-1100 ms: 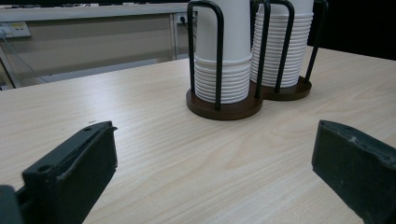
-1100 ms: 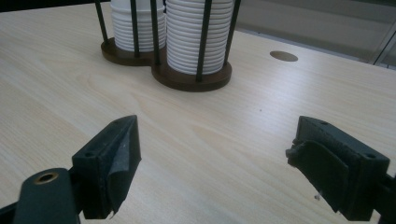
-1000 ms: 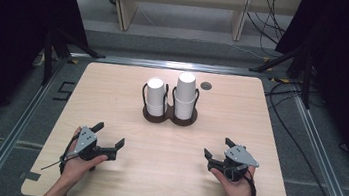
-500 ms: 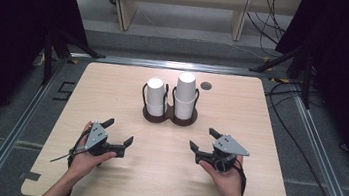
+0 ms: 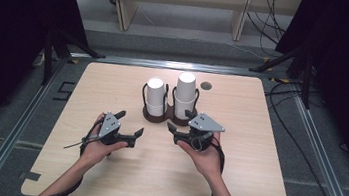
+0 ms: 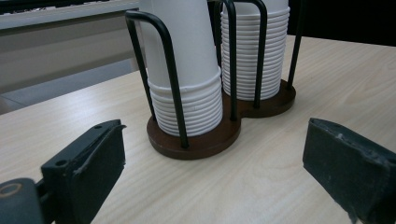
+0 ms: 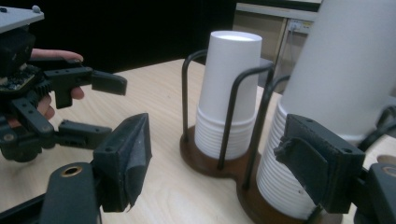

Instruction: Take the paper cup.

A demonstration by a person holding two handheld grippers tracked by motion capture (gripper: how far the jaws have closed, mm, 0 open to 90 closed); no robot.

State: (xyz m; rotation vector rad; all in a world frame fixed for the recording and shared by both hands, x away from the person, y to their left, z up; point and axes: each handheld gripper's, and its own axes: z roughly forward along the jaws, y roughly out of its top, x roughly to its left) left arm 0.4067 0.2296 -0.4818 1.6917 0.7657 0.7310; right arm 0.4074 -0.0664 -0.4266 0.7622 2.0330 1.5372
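A dark brown wire holder (image 5: 155, 117) stands at the table's middle back with two stacks of upturned white paper cups: a shorter stack (image 5: 155, 95) on the left and a taller stack (image 5: 185, 94) on the right. My left gripper (image 5: 130, 123) is open just left of and in front of the holder. Its jaws have just been closing a little, with nothing between them. In the left gripper view the shorter stack (image 6: 187, 70) rises straight ahead. My right gripper (image 5: 179, 120) is open close in front of the taller stack (image 7: 336, 79). Its jaws have just been closing with nothing gripped.
The light wooden table (image 5: 253, 178) has a small dark round hole (image 5: 206, 86) behind the holder. Metal rails (image 5: 18, 124) run along both sides of the table. Cables (image 5: 306, 159) lie on the floor at the right, and shelf legs (image 5: 123, 6) stand beyond the far edge.
Both hands have moved forward and inward from the table's front toward the cup holder. The right gripper's jaws stand narrower than before, and the left's slightly narrower.
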